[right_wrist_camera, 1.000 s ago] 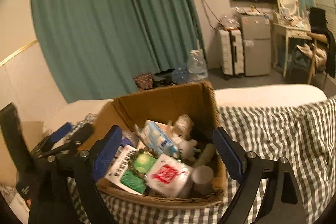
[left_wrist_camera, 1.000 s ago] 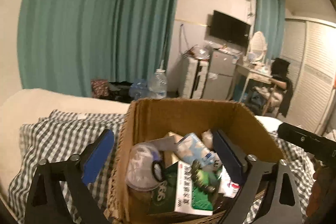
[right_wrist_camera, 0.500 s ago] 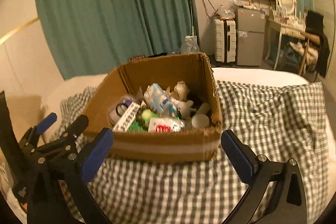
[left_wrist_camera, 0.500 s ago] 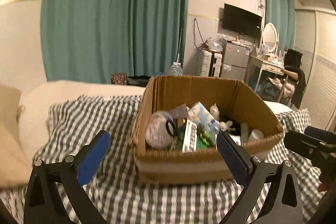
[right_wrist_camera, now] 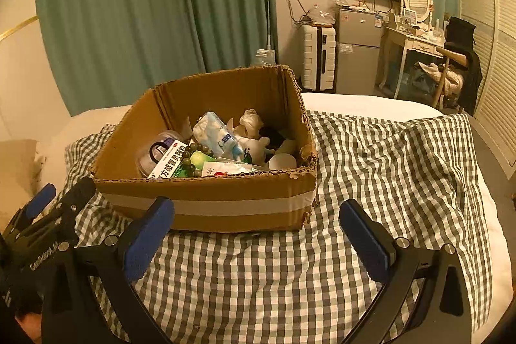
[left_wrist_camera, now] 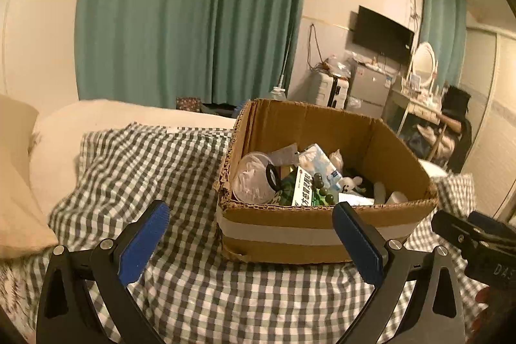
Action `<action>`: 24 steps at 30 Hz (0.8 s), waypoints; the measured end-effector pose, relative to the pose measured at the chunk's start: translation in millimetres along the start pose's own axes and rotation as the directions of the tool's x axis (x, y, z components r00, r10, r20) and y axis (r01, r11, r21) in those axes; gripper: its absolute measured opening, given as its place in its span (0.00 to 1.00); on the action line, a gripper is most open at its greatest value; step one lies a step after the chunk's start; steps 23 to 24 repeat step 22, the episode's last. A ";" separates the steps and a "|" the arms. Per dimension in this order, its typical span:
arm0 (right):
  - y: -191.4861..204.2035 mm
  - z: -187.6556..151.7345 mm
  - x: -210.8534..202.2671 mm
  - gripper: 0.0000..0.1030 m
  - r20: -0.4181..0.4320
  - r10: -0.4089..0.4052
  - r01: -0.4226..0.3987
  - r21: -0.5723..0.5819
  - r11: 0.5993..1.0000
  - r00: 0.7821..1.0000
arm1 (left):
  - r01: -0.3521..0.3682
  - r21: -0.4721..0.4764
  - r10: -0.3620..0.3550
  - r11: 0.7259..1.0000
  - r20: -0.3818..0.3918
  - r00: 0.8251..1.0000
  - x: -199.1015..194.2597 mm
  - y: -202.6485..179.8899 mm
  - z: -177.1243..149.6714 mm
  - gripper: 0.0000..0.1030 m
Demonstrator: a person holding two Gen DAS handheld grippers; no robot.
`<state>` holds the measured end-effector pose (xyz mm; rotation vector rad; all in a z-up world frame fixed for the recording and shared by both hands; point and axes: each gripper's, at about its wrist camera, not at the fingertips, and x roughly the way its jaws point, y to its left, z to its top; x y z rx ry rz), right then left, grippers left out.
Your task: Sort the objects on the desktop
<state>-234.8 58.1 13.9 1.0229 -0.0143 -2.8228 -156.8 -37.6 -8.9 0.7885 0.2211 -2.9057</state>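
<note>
1. Both tongs are being held apart w/ nothing between the pads: left gripper (left_wrist_camera: 248,239) and right gripper (right_wrist_camera: 256,234), each hovering over the checked cloth (right_wrist_camera: 258,273) on the bed's near side, short of the box.
2. The cardboard box (right_wrist_camera: 206,192) is sitting mid-cloth, near wall taped, rim torn. It's judged light but floppy; objects are best taken singly, not the box.
3. Just inside the near wall, a green-white medicine carton (right_wrist_camera: 169,163) is lying tilted w/ a bead bracelet (right_wrist_camera: 190,155) draped on it. Carton: stiff, light, best pinched across its long edges. Beads: loose, slippery, likely to slide off.
4. At the left inner corner a clear lidded cup (left_wrist_camera: 253,182) is resting; thin plastic, crushable, so a gentle squeeze is being advised.
5. Further back, a tissue pack (right_wrist_camera: 216,131) is leaning; soft, easy to grip mid-body.
</note>
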 end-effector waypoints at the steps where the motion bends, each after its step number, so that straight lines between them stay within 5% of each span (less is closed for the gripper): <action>1: 0.6 -0.7 0.4 1.00 0.006 -0.012 0.012 0.001 1.000 1.000 | -0.006 0.008 0.006 1.000 0.000 1.000 -0.1 -2.1 0.3 1.00; 24: 5.9 -7.2 6.3 1.00 -0.025 0.014 -0.014 -0.007 1.000 1.000 | -0.003 0.090 0.004 0.996 -0.016 1.000 -1.6 -17.5 -2.8 1.00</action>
